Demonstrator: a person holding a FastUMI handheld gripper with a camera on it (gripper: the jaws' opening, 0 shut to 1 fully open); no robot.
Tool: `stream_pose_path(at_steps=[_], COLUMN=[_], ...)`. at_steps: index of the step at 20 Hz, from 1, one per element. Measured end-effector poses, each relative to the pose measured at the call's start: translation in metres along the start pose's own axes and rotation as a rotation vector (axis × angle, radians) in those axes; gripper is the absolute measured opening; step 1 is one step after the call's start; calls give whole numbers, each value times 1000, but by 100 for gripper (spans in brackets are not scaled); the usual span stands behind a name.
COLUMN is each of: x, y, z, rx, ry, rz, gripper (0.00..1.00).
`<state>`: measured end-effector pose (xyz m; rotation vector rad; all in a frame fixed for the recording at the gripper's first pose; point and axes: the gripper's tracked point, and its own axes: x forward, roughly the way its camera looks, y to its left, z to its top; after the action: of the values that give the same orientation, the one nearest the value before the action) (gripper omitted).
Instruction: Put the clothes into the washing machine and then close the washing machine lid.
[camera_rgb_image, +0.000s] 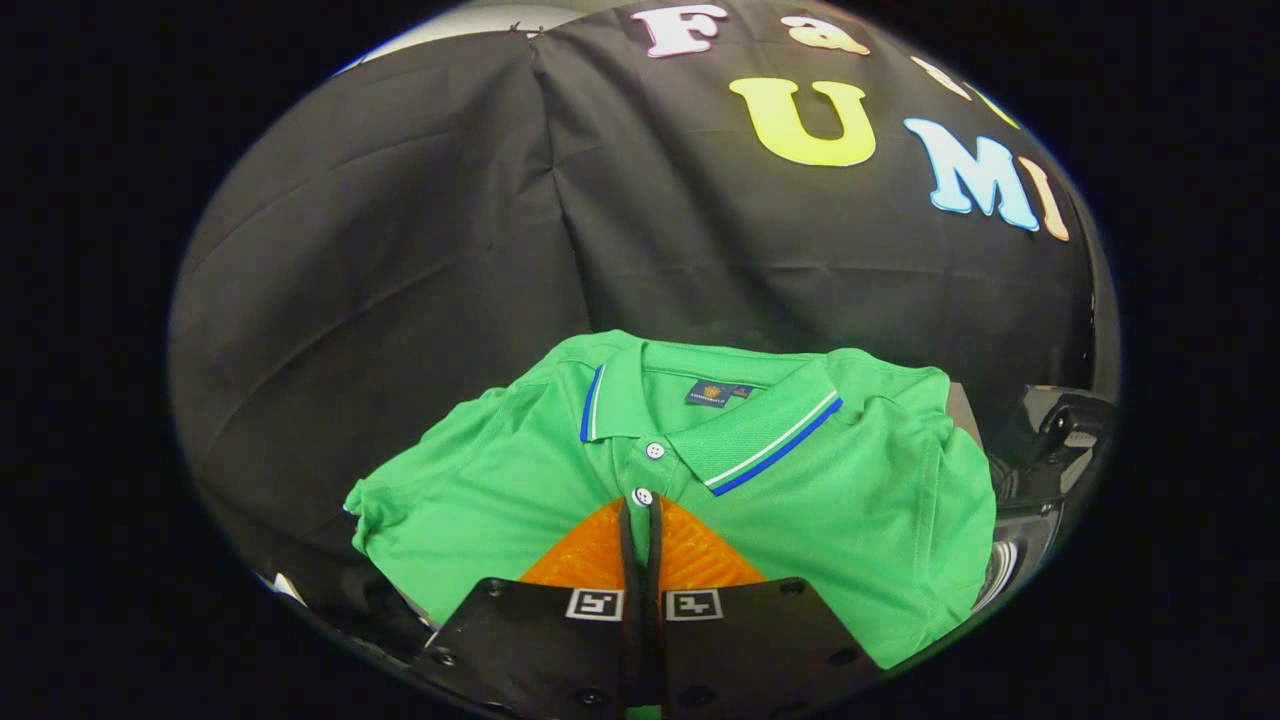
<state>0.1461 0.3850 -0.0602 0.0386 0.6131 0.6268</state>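
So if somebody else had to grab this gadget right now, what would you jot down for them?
Gripper: fingers nearly together over the front of the shirt, just below its collar. I cannot tell whether any cloth is pinched between them.
Shirt: green polo, folded, lying front-up just ahead of and under the fingers, with the booth wall behind it.
Dark machine parts sit beside the shirt's far sleeve; I cannot tell if that is the washer.
Done: nothing certain; the shirt is not in a machine.
Left: grip the shirt, put it in the washer, close the lid.
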Motion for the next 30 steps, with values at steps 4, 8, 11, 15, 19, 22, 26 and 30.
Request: stream_pose_path(at_steps=[4, 8, 11, 15, 19, 22, 26, 30], x=[-19, -39, -62, -84, -104, -116, -133, -150], y=[2, 1, -2, -9, -19, -31, -56, -82], z=[27, 48, 69, 92, 103, 111, 116, 118], rx=[-14, 25, 37, 37, 40, 47, 53, 51], ry=[-85, -173, -232, -298, -321, -343, -366, -385], rz=[32, 72, 93, 107, 114, 109, 86, 53], gripper=[2, 2, 1, 2, 1, 1, 1, 1])
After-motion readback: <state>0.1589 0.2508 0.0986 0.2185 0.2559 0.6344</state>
